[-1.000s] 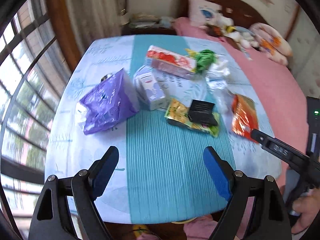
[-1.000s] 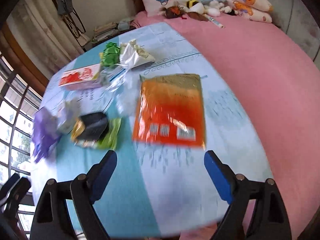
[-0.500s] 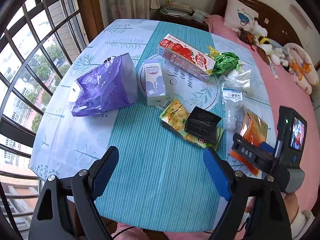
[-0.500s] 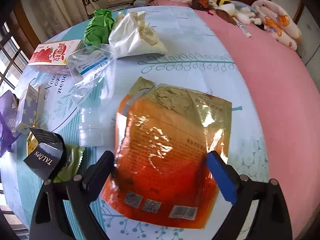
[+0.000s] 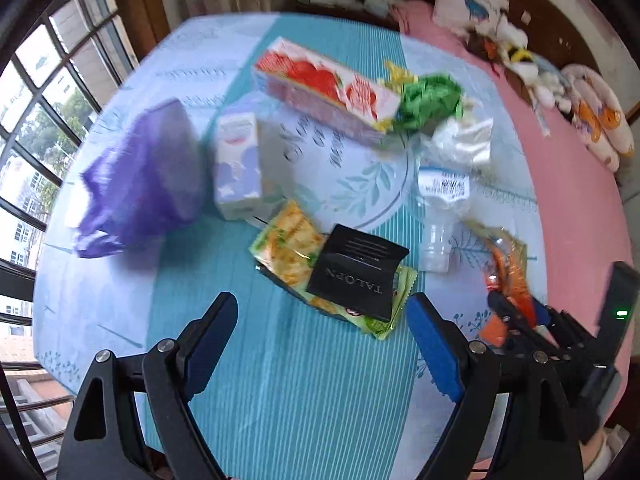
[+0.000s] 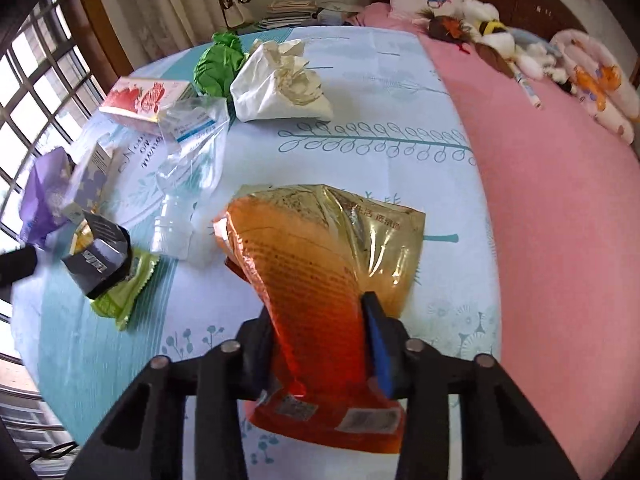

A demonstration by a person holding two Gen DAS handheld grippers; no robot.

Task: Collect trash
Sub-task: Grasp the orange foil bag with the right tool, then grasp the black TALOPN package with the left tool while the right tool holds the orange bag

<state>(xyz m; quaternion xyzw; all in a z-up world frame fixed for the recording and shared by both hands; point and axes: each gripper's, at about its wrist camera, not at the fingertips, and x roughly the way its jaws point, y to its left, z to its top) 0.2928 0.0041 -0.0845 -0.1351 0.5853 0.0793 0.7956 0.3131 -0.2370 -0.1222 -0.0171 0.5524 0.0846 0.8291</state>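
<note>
On tablecloth (image 6: 360, 152), right gripper (image 6: 320, 344) just closed, pinching orange pouch (image 6: 320, 264)

Both grippers same build: matte black plastic frames with triangular cut-outs, silver round screw heads at the pivots. Left gripper (image 5: 322, 340) has blue rubber pads (image 5: 430, 344) on black fingers. Right gripper (image 6: 320, 344) has the same blue pad (image 6: 378, 344); a black box at its rear carries a lit green LED (image 5: 622, 313). Pale sleeve cuff (image 5: 604, 454) at the lower right.

Glossy crinkled foil pouch (image 6: 320, 264)
</note>
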